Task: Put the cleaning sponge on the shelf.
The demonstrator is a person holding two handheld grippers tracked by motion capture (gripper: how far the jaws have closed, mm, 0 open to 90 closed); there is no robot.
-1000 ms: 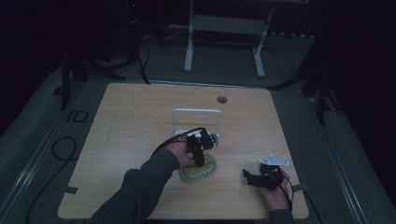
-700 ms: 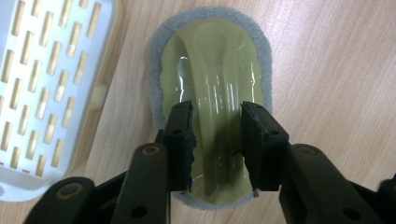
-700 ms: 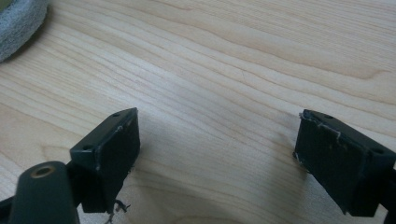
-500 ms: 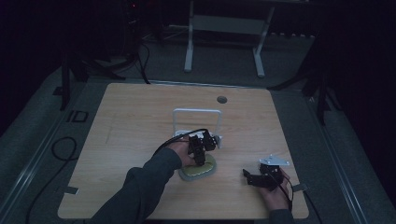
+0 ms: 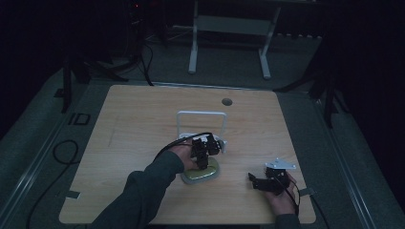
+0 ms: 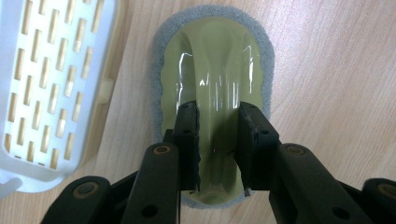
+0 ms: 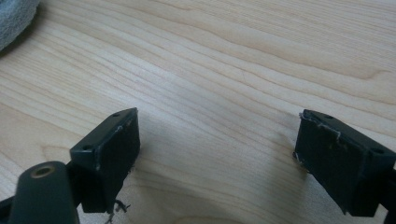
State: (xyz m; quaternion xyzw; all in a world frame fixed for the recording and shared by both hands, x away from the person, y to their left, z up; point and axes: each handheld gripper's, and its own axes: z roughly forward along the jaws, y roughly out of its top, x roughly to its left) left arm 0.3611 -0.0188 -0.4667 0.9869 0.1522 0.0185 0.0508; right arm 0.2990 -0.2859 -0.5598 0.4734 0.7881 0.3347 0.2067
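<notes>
A scrubbing pad, pale green glossy plastic on top with a grey foam rim, lies flat on the wooden table. My left gripper points down at it. Its jaws have just been closing and now pinch the raised green ridge along the pad's middle. From above, the left gripper sits over the pad near the table's middle. My right gripper rests low at the front right, open; its jaws stand wide apart over bare wood.
A white slotted plastic rack lies close beside the pad, with its white frame standing just behind the left hand. A small round hole marks the far side of the table. A grey foam edge shows beyond the right gripper.
</notes>
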